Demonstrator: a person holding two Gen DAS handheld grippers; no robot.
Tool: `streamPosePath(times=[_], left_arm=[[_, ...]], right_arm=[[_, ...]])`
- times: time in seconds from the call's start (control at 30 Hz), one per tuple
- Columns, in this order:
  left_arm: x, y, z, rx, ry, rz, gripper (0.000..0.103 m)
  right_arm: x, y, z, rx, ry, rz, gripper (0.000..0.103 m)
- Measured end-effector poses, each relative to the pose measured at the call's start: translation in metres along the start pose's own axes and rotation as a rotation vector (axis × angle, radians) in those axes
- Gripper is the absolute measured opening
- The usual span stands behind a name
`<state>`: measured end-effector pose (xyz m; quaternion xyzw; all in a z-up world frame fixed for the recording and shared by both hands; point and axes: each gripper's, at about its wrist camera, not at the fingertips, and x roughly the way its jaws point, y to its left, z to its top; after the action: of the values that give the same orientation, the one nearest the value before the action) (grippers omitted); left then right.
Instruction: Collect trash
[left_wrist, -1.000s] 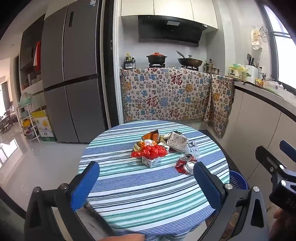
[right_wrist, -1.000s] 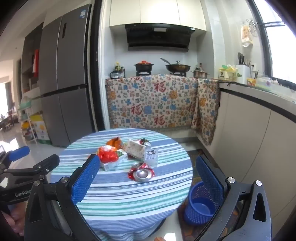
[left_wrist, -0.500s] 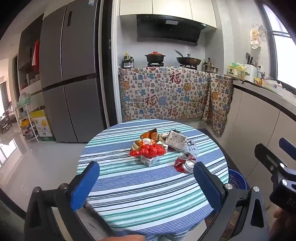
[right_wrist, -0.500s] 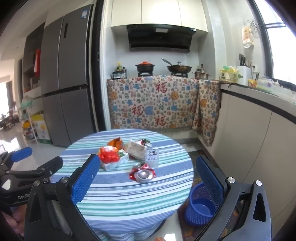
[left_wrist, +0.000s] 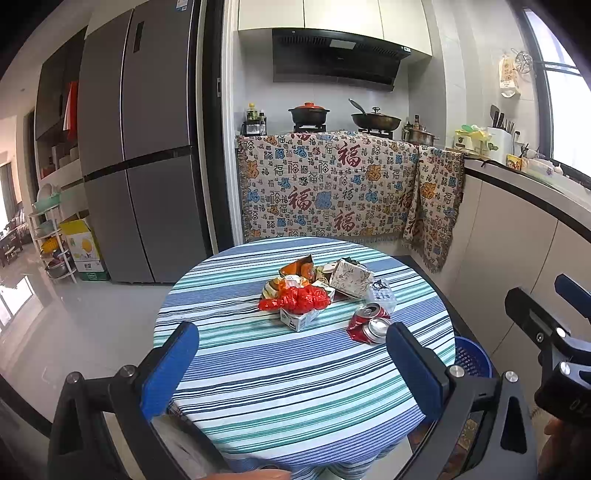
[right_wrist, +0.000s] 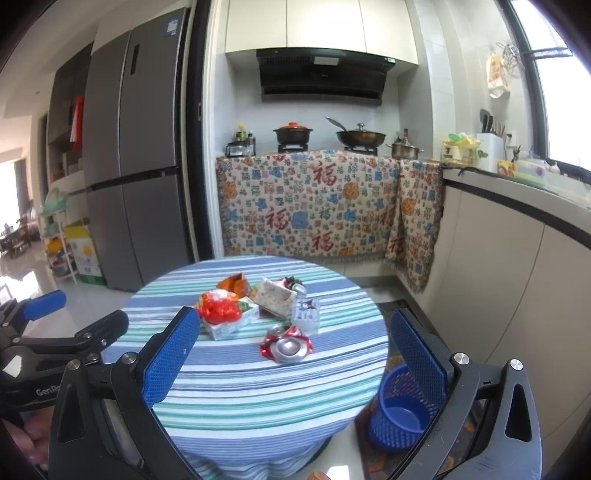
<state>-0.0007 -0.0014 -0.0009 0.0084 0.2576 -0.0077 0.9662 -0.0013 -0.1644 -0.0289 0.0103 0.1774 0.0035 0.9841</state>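
Two hand-held grippers hover spread wide and empty above a round striped bench (left_wrist: 295, 387): the left hand-held gripper (left_wrist: 291, 365) and the right hand-held gripper (right_wrist: 291, 354), touching nothing. Trash sits mid-bench: a red bag (left_wrist: 297, 298) on a carton, then a crushed can (right_wrist: 286, 346). A blue basket (right_wrist: 400, 410) stands on the floor beside it.
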Motion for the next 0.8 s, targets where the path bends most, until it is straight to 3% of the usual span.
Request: streamPosePath(times=[0.8], left_arm=[[-0.0008, -0.0006, -0.0007, 0.001, 0.003, -0.002, 0.103]], right_arm=[[-0.0011, 0.0007, 0.0026, -0.001, -0.006, 0.001, 0.103]])
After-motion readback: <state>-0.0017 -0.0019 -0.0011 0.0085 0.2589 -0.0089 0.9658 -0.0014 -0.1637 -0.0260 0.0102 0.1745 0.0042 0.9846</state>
